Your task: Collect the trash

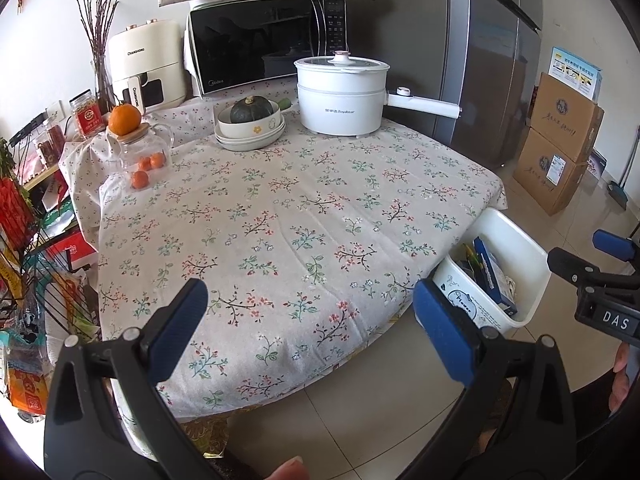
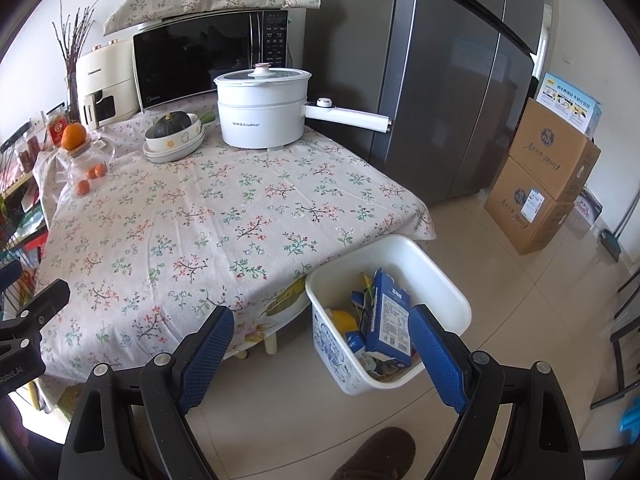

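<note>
Bin: white rectangular plastic trash bin (image 2: 432, 280) with blue floral print on its side, standing on the tiled floor at 4 o'clock of the tabletop (image 2: 224, 216), just beside its corner.
Contents: upright blue cardboard carton (image 2: 390, 318), yellow scrap (image 2: 344, 319), crumpled wrappers.
Left gripper (image 1: 310, 322): blue-padded jaws released, empty, over the floral cloth.
Right gripper (image 2: 322, 354): jaws released wide, empty, above the bin's near edge.

right claw (image 2: 320, 344) gapes empty above white bin (image 2: 448, 280) holding blue carton (image 2: 390, 312)
</note>
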A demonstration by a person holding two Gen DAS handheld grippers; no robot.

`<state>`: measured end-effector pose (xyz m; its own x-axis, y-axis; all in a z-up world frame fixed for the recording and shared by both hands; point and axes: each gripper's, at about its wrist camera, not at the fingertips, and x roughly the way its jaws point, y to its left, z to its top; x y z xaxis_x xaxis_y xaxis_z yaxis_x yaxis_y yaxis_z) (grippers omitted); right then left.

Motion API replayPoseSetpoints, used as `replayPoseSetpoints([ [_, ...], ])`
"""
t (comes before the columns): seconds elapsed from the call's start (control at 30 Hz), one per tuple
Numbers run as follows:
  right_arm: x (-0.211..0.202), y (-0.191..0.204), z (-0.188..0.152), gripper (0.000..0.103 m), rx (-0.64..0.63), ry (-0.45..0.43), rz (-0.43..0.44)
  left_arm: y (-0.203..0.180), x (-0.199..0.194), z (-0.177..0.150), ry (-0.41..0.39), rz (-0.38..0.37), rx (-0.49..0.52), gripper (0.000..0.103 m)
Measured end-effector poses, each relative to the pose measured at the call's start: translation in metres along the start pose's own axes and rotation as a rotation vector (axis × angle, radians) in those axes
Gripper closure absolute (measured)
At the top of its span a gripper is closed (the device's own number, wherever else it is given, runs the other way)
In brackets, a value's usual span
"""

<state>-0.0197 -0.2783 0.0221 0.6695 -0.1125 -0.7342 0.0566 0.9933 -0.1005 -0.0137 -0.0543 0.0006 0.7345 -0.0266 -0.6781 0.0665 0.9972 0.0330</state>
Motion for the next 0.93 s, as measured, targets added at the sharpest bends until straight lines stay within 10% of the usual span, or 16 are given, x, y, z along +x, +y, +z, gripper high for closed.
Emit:
replayPoseSetpoints([
  [0.93, 0.016, 0.000, -0.011, 0.001, -0.047, -0.002, 0.008, 0.004, 0.003, 0.005, 0.052, -0.033, -0.006, 0.001],
])
